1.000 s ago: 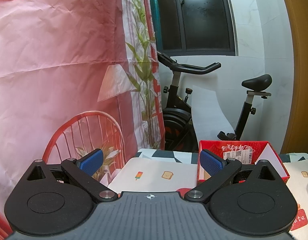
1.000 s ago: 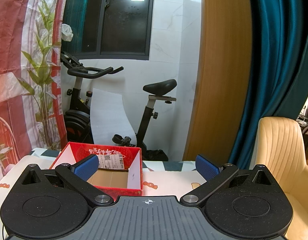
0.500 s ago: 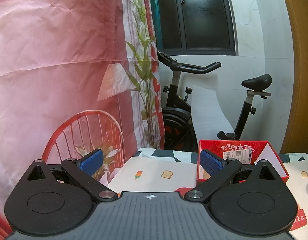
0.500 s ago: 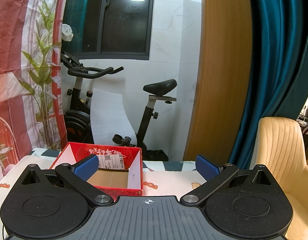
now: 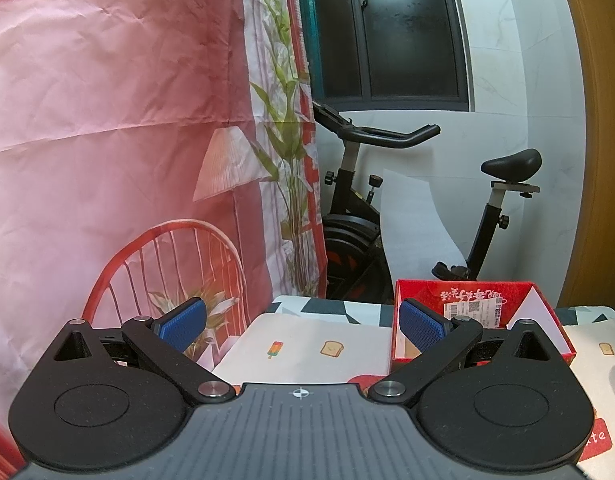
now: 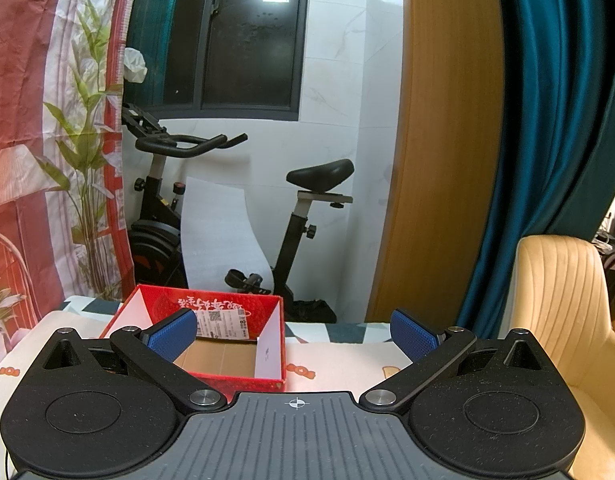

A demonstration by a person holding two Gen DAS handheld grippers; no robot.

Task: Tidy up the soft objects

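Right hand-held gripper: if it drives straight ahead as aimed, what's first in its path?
Likely the near right corner of the red box, which lies partly between the open fingers of the right hand-held gripper. Height is unclear, so it may pass over the rim and on over the table.

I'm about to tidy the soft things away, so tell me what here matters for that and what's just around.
For the job:
red box, open, nothing visible inside
left claw, open
right claw, open

Just around:
exercise bike
beige chair
teal curtain
printed tablecloth
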